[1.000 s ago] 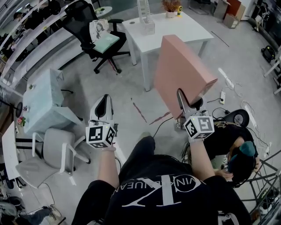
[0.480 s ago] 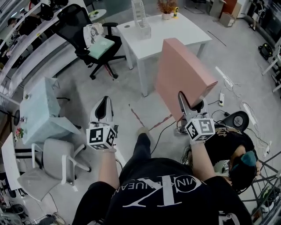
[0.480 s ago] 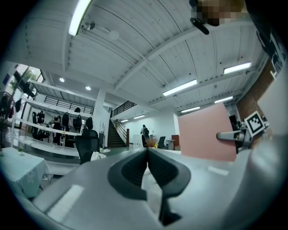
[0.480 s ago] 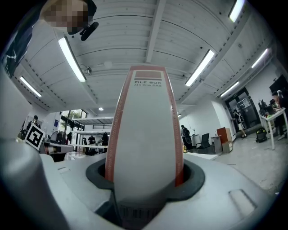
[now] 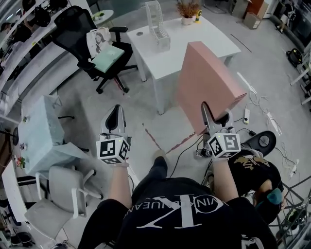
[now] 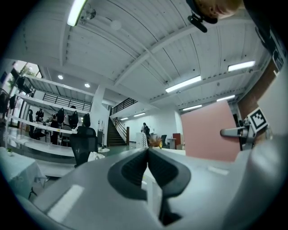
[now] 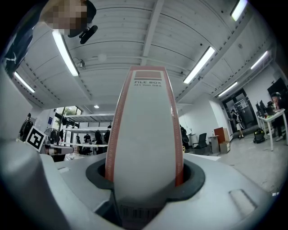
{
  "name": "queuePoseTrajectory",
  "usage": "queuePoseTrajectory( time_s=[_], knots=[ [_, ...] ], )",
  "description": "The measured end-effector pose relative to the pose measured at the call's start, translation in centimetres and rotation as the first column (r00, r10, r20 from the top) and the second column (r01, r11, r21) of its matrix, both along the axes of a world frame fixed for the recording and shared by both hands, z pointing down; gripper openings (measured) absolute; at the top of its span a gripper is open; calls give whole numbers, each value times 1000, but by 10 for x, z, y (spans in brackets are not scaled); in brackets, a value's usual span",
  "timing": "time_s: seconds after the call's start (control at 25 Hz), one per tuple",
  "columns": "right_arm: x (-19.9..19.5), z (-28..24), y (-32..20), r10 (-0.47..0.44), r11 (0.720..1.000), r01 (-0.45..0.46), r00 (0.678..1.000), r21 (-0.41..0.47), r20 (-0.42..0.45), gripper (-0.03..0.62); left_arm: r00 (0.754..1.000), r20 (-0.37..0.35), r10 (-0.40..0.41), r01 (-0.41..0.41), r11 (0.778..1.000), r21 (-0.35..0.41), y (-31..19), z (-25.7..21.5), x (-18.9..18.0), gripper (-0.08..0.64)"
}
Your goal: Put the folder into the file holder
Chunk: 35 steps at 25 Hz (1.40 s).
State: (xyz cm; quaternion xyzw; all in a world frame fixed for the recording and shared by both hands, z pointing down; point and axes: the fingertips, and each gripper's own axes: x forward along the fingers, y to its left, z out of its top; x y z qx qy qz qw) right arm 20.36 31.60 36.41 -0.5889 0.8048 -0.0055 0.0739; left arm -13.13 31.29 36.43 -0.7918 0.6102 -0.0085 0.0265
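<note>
A big pink folder (image 5: 209,85), a file box with a white spine (image 7: 145,143), stands upright in the air. My right gripper (image 5: 214,116) is shut on its lower edge, and both pads press the spine's sides in the right gripper view. The wire file holder (image 5: 158,22) stands on the white table (image 5: 194,36), well ahead of the folder. At my left side my left gripper (image 5: 115,109) is shut and holds nothing, its pads (image 6: 135,168) meeting in the left gripper view. That view also shows the folder (image 6: 209,132) at the right.
A black office chair (image 5: 92,39) with papers on its seat stands left of the table. A potted plant (image 5: 188,9) sits on the table's far edge. A pale green covered table (image 5: 41,126) and a grey chair (image 5: 63,187) are at the left. A person (image 5: 257,170) crouches at the right among floor cables.
The table and file holder have come nearer and lower in the head view as the person steps forward. The folder stays in the right gripper, and the left gripper stays shut.
</note>
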Motion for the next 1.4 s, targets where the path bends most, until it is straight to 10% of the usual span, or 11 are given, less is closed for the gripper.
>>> queuePoseTrajectory(
  time_s=[0.64, 1.4],
  knots=[
    [-39, -1, -178, 65, 998, -64, 998, -3, 10, 287, 999, -2, 39, -39, 999, 2, -202, 1, -43, 0],
    [-47, -21, -274, 47, 998, -48, 999, 38, 22, 288, 999, -12, 29, -29, 1000, 2, -293, 4, -48, 0]
  ],
)
